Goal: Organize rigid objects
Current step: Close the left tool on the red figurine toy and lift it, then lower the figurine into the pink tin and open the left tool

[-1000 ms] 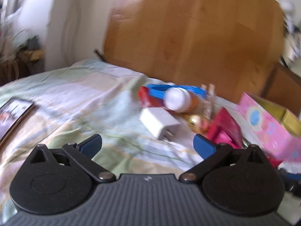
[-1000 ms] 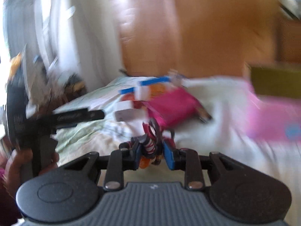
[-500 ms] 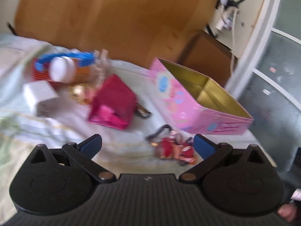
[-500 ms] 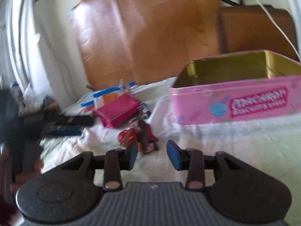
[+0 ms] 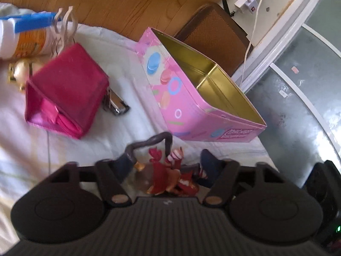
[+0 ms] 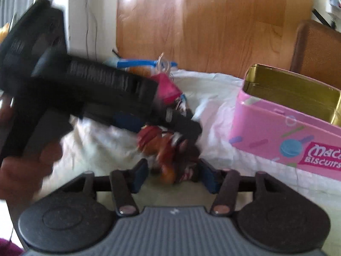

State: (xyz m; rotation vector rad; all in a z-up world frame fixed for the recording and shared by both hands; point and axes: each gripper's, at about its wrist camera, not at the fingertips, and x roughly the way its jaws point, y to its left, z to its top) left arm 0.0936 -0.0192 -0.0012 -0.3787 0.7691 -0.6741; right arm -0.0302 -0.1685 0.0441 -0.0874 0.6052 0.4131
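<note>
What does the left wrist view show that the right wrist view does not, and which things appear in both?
Only the left wrist view shows the gold ornament, the metal clip beside the magenta pouch, and the white plug on the wall. Only the right wrist view shows the left gripper from outside, and the person's hand holding it. Both show the red toy figure, the open pink tin, the pouch and the wooden headboard.
</note>
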